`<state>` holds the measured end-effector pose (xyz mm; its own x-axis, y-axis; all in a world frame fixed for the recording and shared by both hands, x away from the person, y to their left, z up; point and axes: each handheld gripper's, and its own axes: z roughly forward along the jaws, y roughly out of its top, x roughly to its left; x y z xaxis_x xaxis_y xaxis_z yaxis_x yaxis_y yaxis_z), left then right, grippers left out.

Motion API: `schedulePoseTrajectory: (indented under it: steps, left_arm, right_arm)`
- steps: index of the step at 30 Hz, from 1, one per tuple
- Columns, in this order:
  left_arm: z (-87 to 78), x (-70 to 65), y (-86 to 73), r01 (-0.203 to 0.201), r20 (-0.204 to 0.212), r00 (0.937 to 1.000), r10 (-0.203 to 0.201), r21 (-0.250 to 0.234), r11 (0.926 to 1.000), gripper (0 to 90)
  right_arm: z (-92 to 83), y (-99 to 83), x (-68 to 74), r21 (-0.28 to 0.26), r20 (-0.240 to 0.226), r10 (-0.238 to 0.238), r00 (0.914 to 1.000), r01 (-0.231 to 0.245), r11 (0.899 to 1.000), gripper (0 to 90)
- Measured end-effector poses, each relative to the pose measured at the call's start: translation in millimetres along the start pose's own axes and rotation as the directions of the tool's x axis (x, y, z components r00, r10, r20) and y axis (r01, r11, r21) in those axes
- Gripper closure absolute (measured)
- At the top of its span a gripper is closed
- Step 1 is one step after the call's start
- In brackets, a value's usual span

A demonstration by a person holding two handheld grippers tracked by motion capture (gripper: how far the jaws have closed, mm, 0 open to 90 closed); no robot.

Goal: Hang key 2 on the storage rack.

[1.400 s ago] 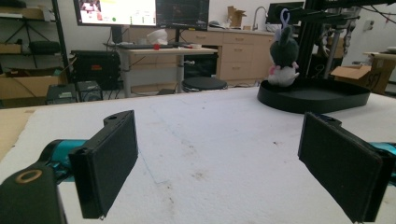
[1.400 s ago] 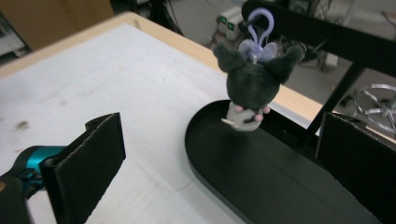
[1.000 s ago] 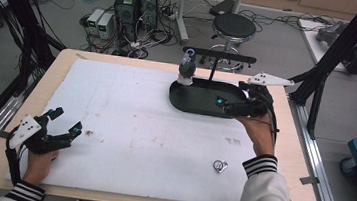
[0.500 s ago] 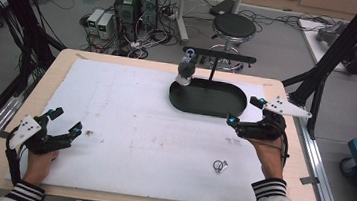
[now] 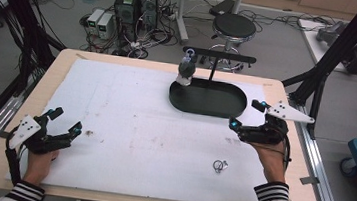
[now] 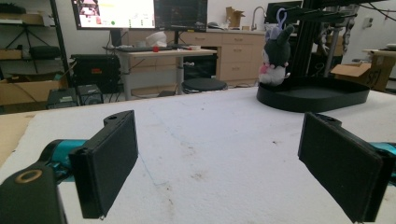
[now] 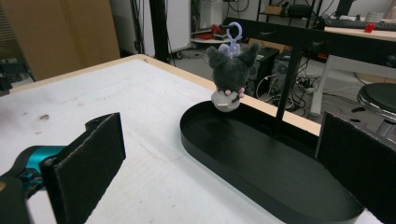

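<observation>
A small dark plush toy (image 5: 186, 70) hangs by its lilac clip from the black stand's bar (image 5: 219, 56), over the left end of a black oval tray (image 5: 176, 99). My right gripper (image 5: 246, 113) stands open and empty by the tray's near right rim. The right gripper view has the plush (image 7: 229, 77) and the tray (image 7: 210, 140) just beyond its wide-apart jaws. At the table's near left my left gripper (image 5: 67, 121) is also open, resting low on the white mat. Far off in the left gripper view are the plush (image 6: 276, 56) and tray (image 6: 317, 95).
A small metal ring (image 5: 219, 165) lies on the white mat (image 5: 130, 105) near the front, left of the right forearm. The stand's upright post (image 7: 286, 88) rises from the tray's far side. Computers, cables and a stool (image 5: 234, 26) stand on the floor beyond the table.
My right gripper has drawn back from over the tray's right end, toward the person and to the right. The left gripper has stayed put.
</observation>
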<state>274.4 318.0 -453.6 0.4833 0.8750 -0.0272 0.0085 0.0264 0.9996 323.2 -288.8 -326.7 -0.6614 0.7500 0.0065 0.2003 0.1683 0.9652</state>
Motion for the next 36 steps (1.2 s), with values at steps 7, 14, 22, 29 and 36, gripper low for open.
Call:
schedulePoseTrajectory:
  steps: [7,14,22,29,36]
  left_arm:
    - [0.0,0.0,0.0,0.000,0.000,1.0000,0.000,0.000,1.0000,12.5]
    - [0.0,0.1,0.0,0.001,-0.001,1.0000,-0.001,0.001,1.0000,12.5]
    - [0.1,-0.4,0.0,-0.001,0.000,1.0000,0.001,-0.001,1.0000,12.5]
    - [0.2,-0.6,0.0,-0.004,0.001,1.0000,0.004,-0.003,1.0000,12.5]
    - [-0.4,-0.7,-0.2,-0.005,-0.002,1.0000,0.005,-0.005,1.0000,12.5]
  right_arm:
    - [-3.3,0.3,-0.9,0.005,0.005,-0.006,1.0000,0.006,1.000,0.6]
    - [-9.3,0.4,-1.7,0.021,-0.017,-0.020,0.9997,0.020,1.000,0.6]
    - [-11.9,1.7,-0.1,0.108,-0.089,-0.090,0.9920,0.099,0.989,0.7]
    - [-7.9,-5.9,6.3,0.211,-0.141,-0.123,0.9824,0.151,0.966,0.7]
    - [-2.7,-16.6,11.4,0.293,-0.175,-0.152,0.9728,0.199,0.935,0.7]
